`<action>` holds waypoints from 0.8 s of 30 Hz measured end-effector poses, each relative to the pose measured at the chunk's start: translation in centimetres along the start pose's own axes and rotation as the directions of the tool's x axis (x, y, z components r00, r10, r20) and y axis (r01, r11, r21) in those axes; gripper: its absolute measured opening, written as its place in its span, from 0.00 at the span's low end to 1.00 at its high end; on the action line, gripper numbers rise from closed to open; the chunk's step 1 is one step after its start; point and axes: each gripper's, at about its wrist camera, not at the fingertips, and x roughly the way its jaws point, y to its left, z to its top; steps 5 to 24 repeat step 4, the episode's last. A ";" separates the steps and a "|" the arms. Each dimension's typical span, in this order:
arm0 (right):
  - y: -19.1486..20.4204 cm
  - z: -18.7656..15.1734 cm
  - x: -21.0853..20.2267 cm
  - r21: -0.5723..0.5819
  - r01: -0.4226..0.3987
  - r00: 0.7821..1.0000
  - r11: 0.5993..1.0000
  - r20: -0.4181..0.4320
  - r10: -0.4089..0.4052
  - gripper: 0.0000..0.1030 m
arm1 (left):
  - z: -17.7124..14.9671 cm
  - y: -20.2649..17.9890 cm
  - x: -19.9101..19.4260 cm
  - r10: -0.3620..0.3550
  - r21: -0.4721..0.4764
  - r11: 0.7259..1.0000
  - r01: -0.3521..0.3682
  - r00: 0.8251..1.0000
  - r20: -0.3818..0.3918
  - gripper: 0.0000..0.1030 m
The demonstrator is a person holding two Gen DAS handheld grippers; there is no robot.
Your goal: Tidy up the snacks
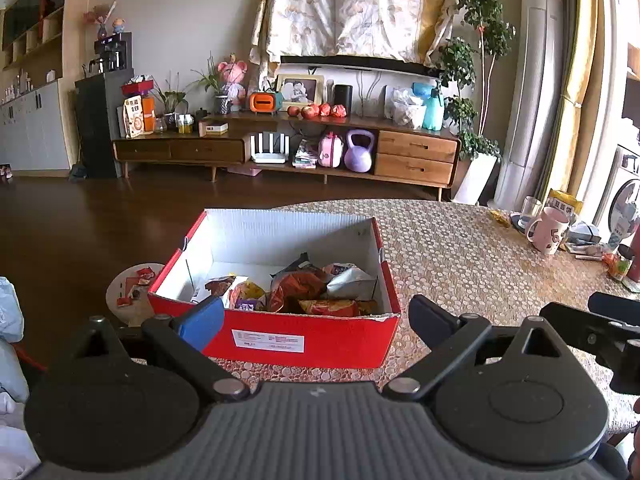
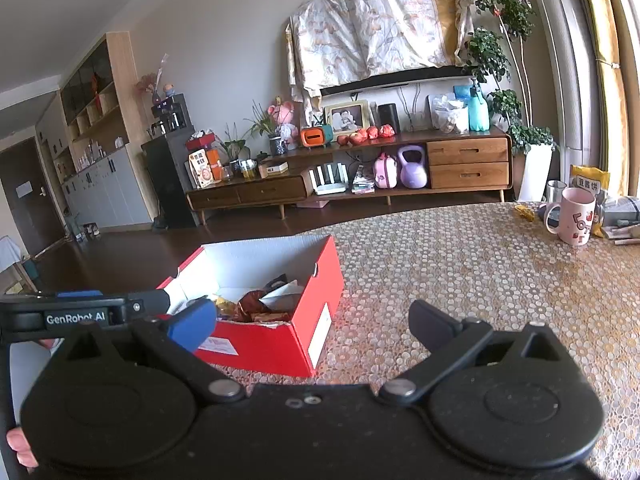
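Centre of the left wrist view: red cardboard box point(image 1: 276, 336), lid off, white inside, sitting on the pebble-patterned tablecloth point(image 1: 460, 248) close to the table's left edge. Snack packets point(image 1: 304, 290) — orange, silver and purple wrappers — lie loose in the near half of the box; the far half shows bare floor.

Left gripper point(image 1: 316, 316) hangs just short of the box's near wall, jaws spread wide, nothing between them. Right gripper point(image 2: 312, 322) is lower centre of the right wrist view, jaws likewise released and empty, box at its left, bare cloth ahead.

No loose snack is visible on the cloth in either view, so the packing looks largely done; judgement only.

Risks:
- Box sits near the table edge at frame left — a push from the left gripper's blue pad point(image 1: 202, 322) against the near wall could slide it toward the drop.
- Torn near rim could snag a finger.
- Slick, crumpled wrappers may slip from a shallow pinch.
- Pink mug point(image 2: 574, 216), upper right, stands well apart; only a wide sweep threatens it.
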 end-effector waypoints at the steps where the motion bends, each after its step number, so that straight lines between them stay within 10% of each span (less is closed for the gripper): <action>1: 0.0 0.0 0.0 0.001 0.000 1.000 1.000 0.000 0.000 1.00 | 0.0 0.0 -0.1 0.001 -0.001 1.000 -0.001 1.000 0.002 0.97; 24: -0.1 -0.1 0.0 0.002 0.001 1.000 1.000 0.001 -0.001 1.00 | 0.1 0.0 0.0 -0.006 -0.008 1.000 0.006 1.000 -0.003 0.97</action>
